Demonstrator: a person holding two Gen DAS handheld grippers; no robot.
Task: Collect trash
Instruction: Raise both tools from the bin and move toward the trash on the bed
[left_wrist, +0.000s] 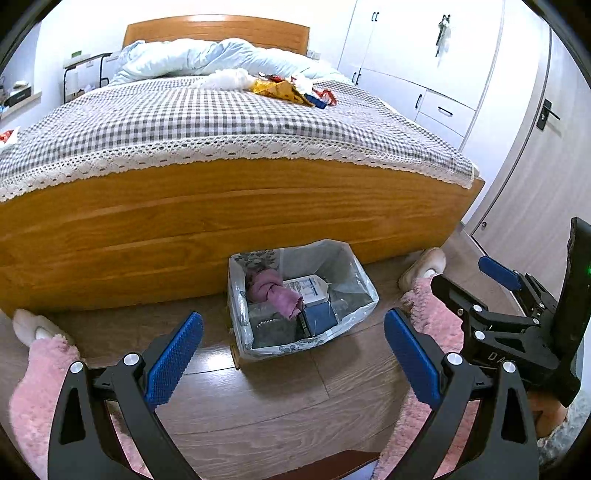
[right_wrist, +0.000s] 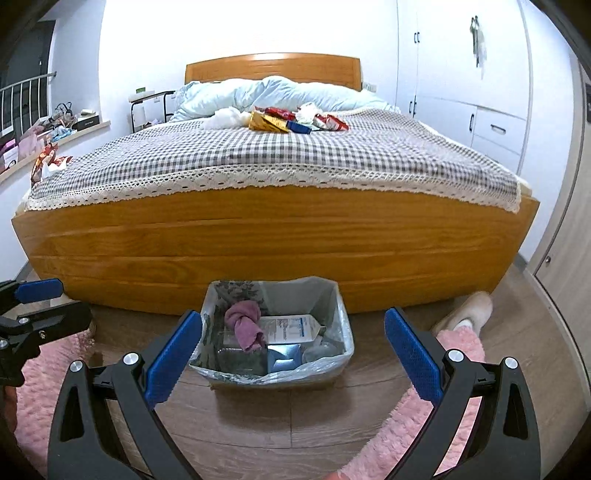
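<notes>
Trash pile (right_wrist: 295, 118) far up the bed (right_wrist: 258, 243); lined bin (right_wrist: 341, 325) on floor at footboard. Left gripper (left_wrist: 293, 362) and right gripper (right_wrist: 293, 360) both wide apart, empty; approach wrappers low, pinching edges

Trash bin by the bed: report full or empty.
Partly full: the trash bin holds a pink cloth, a white carton and a blue box.

We see a glossy varnished wooden bed frame (right_wrist: 273, 243) under a matt checked cloth cover (right_wrist: 280, 155) edged in lace, a crinkly translucent plastic bin liner (right_wrist: 341, 343), wood-grain flooring (left_wrist: 258, 402) and fluffy pink slippers (left_wrist: 40, 391).
</notes>
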